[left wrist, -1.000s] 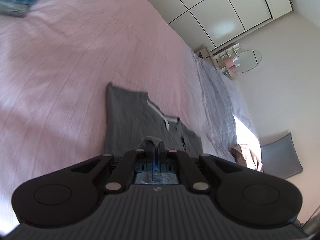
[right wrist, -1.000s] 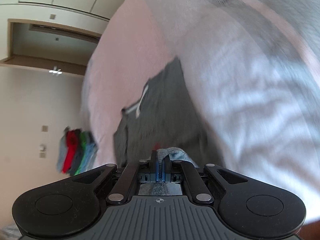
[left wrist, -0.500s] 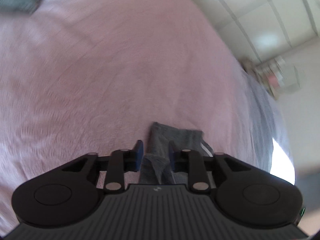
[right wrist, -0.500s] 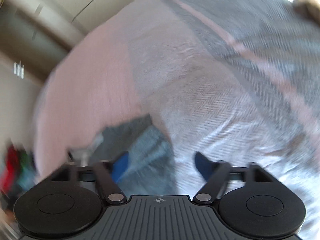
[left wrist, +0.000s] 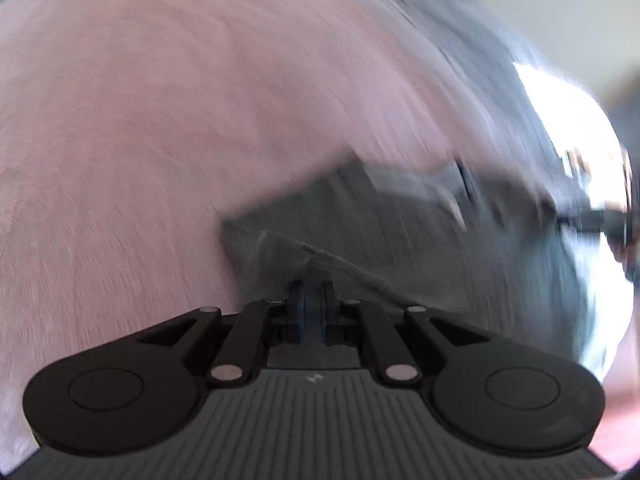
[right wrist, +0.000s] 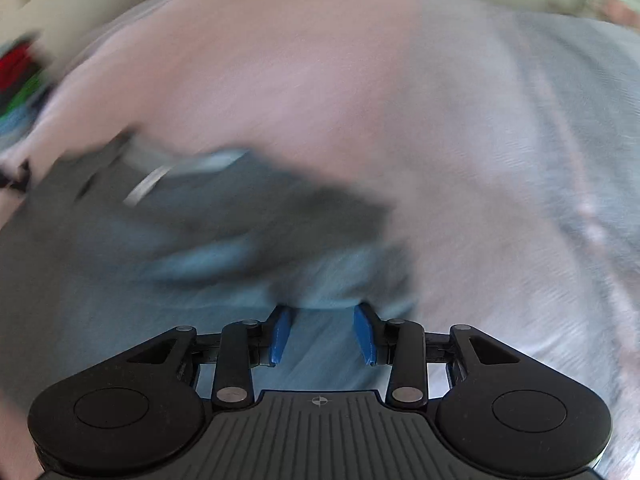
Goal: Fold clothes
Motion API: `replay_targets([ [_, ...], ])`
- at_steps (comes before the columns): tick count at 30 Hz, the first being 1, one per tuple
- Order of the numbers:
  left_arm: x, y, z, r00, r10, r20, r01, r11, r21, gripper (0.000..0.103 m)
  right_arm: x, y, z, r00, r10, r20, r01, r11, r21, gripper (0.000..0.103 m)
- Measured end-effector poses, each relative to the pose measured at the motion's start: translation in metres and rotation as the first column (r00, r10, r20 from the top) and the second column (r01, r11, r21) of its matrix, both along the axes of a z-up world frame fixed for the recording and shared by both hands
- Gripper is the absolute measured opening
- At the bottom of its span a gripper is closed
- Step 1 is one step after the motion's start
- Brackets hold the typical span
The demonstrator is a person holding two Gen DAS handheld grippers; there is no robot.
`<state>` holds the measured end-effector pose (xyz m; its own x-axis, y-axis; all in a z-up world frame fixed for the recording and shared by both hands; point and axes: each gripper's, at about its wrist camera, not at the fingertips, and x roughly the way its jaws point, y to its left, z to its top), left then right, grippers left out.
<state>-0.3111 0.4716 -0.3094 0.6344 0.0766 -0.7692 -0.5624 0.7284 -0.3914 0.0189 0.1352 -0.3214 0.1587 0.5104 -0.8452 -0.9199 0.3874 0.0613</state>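
A dark grey shirt (left wrist: 400,240) with a pale collar lies on the pink bedspread (left wrist: 160,120); everything is motion-blurred. My left gripper (left wrist: 313,300) hovers low over the shirt's left part. Its blue pads are pressed almost together where a raised seam of the cloth runs up to the tips. In the right wrist view the shirt (right wrist: 200,240) fills the lower left. My right gripper (right wrist: 322,320) is over its lighter, turned-over edge. Its jaws stand apart and are closing, with cloth lying between and under the fingers (right wrist: 280,332), not pinched.
A grey herringbone blanket (right wrist: 560,160) covers the bed to the right of the pink cover (right wrist: 300,80). A blurred pile of red, green and blue clothes (right wrist: 16,76) sits at the far left edge. Wall and cupboards show beyond the bed.
Both grippers have dropped closer to the bed and rolled. The right jaws let go of the bunched cloth and spread. The left jaws opened half a second ago and are together again.
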Motion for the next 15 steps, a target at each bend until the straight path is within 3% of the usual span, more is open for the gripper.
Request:
replay_targets([
  [3,-0.01,0.031,0.0,0.981,0.195,0.017,-0.195,0.98,-0.025,0.008,0.035,0.004,0.001,0.981,-0.186,-0.052,0.188,0.982,0.036,0.039],
  [5,-0.021,0.04,0.0,0.966,0.257,0.012,-0.256,0.965,-0.054,0.008,0.052,-0.004,0.002,0.962,-0.247,-0.119,0.254,0.966,0.046,0.039],
  [11,-0.049,0.036,-0.005,0.96,0.279,-0.016,-0.279,0.954,-0.111,0.01,0.075,-0.035,-0.006,0.91,-0.313,-0.273,0.332,0.943,0.024,0.039],
  [15,-0.05,0.033,-0.014,0.966,0.257,0.018,-0.249,0.949,-0.193,0.023,0.087,-0.054,-0.009,0.852,-0.356,-0.384,0.401,0.915,0.042,0.04],
])
